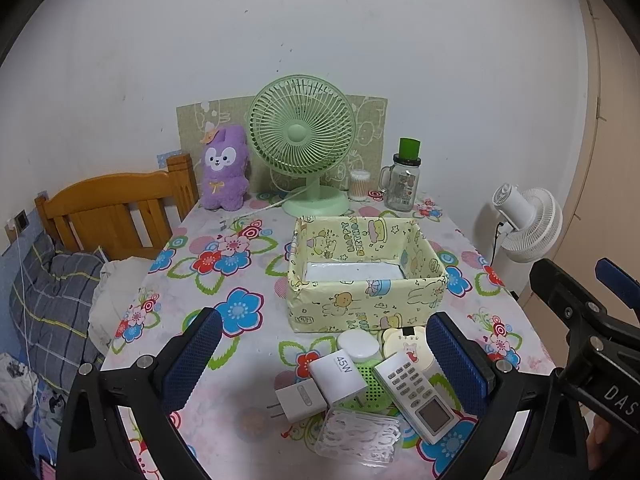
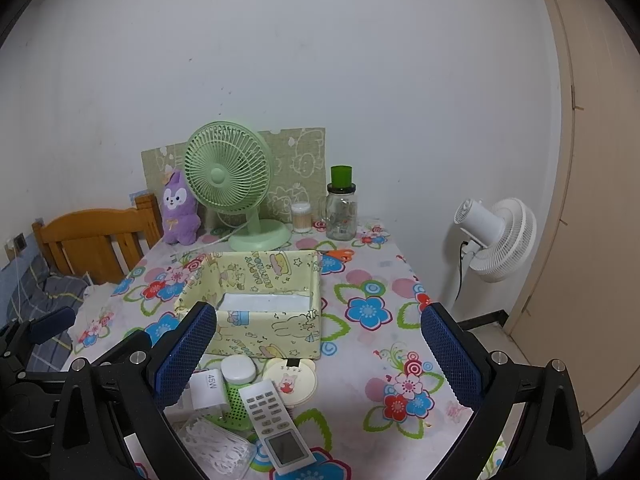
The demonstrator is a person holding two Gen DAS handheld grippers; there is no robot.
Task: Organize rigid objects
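Note:
A yellow cartoon-print box (image 1: pixel 366 280) (image 2: pixel 256 308) stands open in the middle of the floral table. In front of it lies a pile: a white remote (image 1: pixel 416 396) (image 2: pixel 276 426), a white 45W charger (image 1: pixel 338 376) (image 2: pixel 206 390), a small white plug adapter (image 1: pixel 296 400), a white round case (image 1: pixel 359 345) (image 2: pixel 239 369), a cream round mirror (image 1: pixel 404 340) (image 2: pixel 292 380), a green perforated item (image 1: pixel 370 390) (image 2: pixel 236 404) and a clear box of floss picks (image 1: pixel 360 436) (image 2: pixel 218 446). My left gripper (image 1: pixel 324 364) is open above the pile. My right gripper (image 2: pixel 320 356) is open, just right of the pile.
A green desk fan (image 1: pixel 302 140) (image 2: pixel 228 176), purple plush (image 1: pixel 222 168) (image 2: pixel 178 210), cotton-swab jar (image 1: pixel 359 185) (image 2: pixel 301 217) and glass jar with green cap (image 1: pixel 403 180) (image 2: pixel 341 208) line the table's back. Orange scissors (image 2: pixel 340 255) lie behind the box. A bed (image 1: pixel 112 216) is left, a white floor fan (image 1: pixel 528 224) (image 2: pixel 496 236) right.

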